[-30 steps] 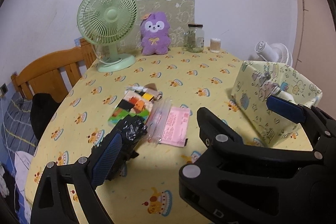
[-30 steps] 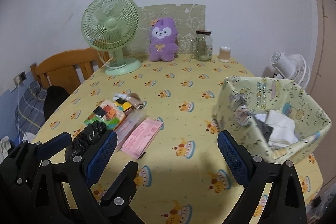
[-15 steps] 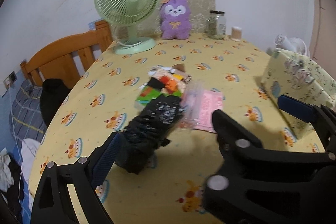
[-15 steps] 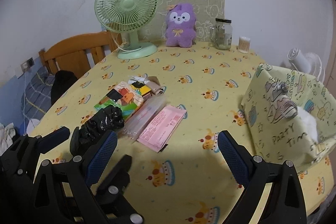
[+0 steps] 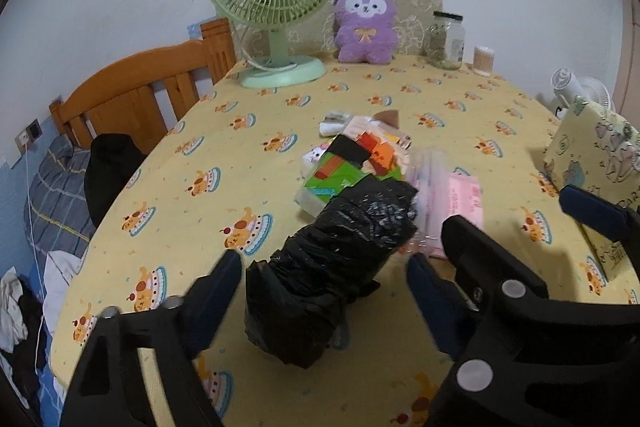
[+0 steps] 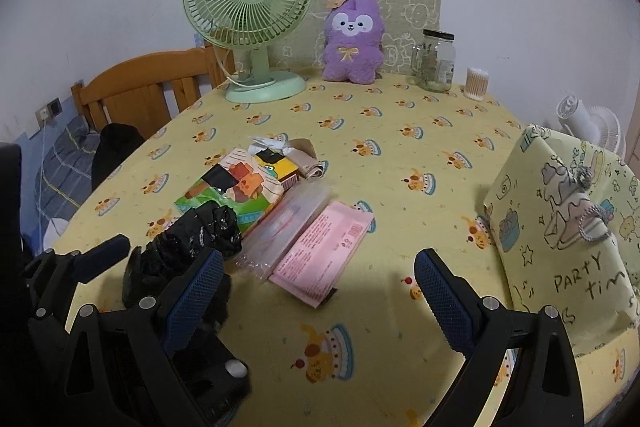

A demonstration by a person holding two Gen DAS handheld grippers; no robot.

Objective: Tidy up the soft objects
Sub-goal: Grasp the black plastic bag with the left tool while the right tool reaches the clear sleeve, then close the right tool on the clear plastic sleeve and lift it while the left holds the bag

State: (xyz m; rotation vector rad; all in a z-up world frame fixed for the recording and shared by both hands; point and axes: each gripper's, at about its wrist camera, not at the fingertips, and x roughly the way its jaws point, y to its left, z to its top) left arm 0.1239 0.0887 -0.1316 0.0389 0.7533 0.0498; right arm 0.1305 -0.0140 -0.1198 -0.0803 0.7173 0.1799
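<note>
Two grippers work: near the table's (image 6: 400,131) left edge the left gripper (image 5: 324,283), jaws just closing, straddles the black bundle (image 5: 332,267) without pressing yet, the right gripper (image 6: 318,291) is open, so next, I judge, squeeze and carry it to the bag (image 6: 560,227) at the right edge.

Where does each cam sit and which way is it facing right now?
Left wrist: on the left gripper, angled down at the table; its jaws, just closing, bracket the black plastic bundle with gaps showing; the right gripper crosses the lower right.
Right wrist: on the right gripper, jaws open over bare tablecloth; the left gripper sits lower left.
Shared: the bundle, pink packet, green fan, purple plush, patterned bag.
</note>
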